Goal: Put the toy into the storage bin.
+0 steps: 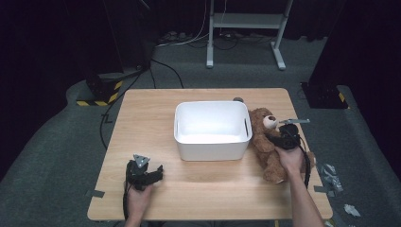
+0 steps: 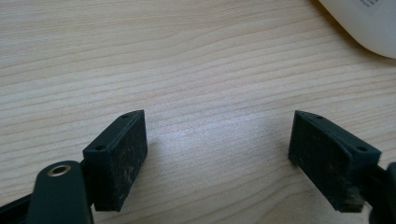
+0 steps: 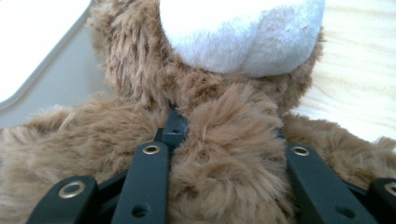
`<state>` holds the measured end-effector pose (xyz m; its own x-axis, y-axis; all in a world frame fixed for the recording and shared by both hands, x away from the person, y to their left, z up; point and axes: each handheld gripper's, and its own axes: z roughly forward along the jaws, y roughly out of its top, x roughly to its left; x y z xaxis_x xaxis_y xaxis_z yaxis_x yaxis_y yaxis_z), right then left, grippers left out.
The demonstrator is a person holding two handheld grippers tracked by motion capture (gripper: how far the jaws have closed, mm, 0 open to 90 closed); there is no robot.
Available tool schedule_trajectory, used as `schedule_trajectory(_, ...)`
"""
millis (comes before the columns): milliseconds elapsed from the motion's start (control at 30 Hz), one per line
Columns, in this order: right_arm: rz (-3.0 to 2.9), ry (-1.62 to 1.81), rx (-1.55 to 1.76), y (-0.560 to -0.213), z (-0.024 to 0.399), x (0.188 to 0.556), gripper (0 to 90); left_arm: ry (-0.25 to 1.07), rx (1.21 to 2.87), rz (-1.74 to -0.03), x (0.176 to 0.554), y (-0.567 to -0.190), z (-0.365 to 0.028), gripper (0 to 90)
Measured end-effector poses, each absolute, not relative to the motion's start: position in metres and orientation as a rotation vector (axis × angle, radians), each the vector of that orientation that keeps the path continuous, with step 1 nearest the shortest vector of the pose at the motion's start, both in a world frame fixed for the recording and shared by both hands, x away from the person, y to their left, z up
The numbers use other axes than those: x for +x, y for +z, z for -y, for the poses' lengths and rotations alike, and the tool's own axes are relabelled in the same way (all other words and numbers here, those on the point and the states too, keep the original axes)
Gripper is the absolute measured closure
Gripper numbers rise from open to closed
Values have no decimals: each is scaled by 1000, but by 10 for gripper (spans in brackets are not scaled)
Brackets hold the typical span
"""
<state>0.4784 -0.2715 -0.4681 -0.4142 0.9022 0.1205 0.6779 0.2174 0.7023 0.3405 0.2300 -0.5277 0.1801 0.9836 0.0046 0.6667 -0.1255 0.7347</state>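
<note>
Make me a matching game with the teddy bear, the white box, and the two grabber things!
Things:
1. teddy bear
2. white bin
3. left gripper
4. right gripper

States:
A. jaws open above bare wooden table
B. empty, in the middle of the table
C. jaws squeezing brown fur
D. lying to the right of the bin, as the high view shows it

Pairs: 1-D, 2-B, 3-A, 4-C
</note>
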Motion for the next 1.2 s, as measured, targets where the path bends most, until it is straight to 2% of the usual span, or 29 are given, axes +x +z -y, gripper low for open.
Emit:
schedule_trajectory(267, -2163, 1093, 1446, -458, 277, 470, 729, 683, 1863, -1550, 341, -528, -230, 194)
schedule_trajectory(433, -2109, 1187, 1396, -447, 288, 452, 764, 684, 1861, -1553, 341, -528, -230, 194)
schedule_trajectory(900, -1988, 1372, 1355, -440, 307, 428, 786, 682, 1850, -1563, 341, -528, -229, 194)
schedule_trajectory(1200, -1949, 1337, 1360, -427, 314, 418, 789, 681, 1844, -1563, 342, -528, -229, 195)
